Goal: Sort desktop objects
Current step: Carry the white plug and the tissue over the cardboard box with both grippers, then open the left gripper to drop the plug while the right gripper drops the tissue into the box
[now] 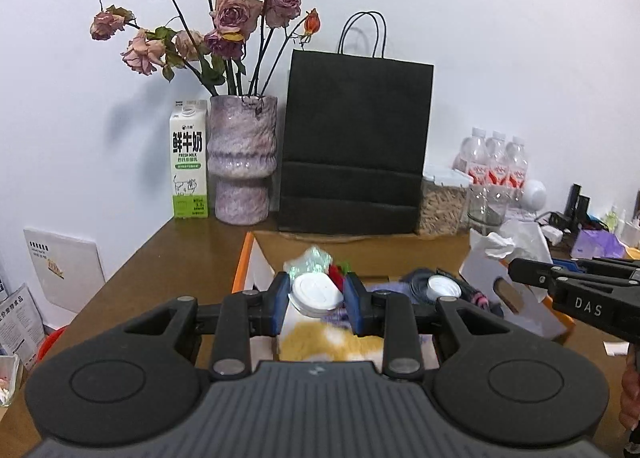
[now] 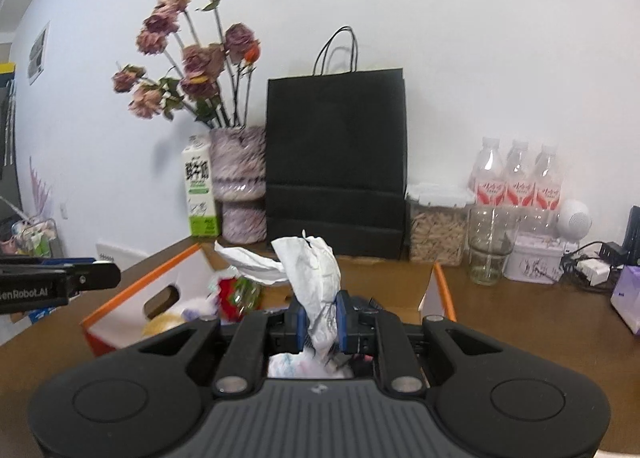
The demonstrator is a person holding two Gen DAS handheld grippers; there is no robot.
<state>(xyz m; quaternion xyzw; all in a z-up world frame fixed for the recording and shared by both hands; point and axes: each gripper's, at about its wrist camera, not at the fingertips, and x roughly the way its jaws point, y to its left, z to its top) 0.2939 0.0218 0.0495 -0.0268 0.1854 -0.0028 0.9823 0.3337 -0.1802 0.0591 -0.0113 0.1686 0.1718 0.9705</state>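
My left gripper (image 1: 316, 298) is shut on a white plastic cup lid (image 1: 314, 293) and holds it above the orange-edged cardboard box (image 1: 244, 258). My right gripper (image 2: 319, 318) is shut on a crumpled white tissue (image 2: 314, 274) and holds it over the same box (image 2: 132, 298). The box holds several items: a red and green wrapper (image 2: 234, 294), a yellow soft thing (image 1: 320, 342), a dark cable coil with a second white lid (image 1: 442, 286). The right gripper shows at the right of the left wrist view (image 1: 516, 272), tissue in its tip. The left gripper's tip (image 2: 110, 272) shows at the left of the right wrist view.
Along the wall stand a milk carton (image 1: 189, 162), a purple vase of dried roses (image 1: 242, 158), a black paper bag (image 1: 354, 146), a clear container of wood chips (image 2: 438, 226), three water bottles (image 2: 518, 178), a glass (image 2: 490, 242) and a white tin (image 2: 536, 264). Cables and a purple box (image 2: 628, 298) lie right.
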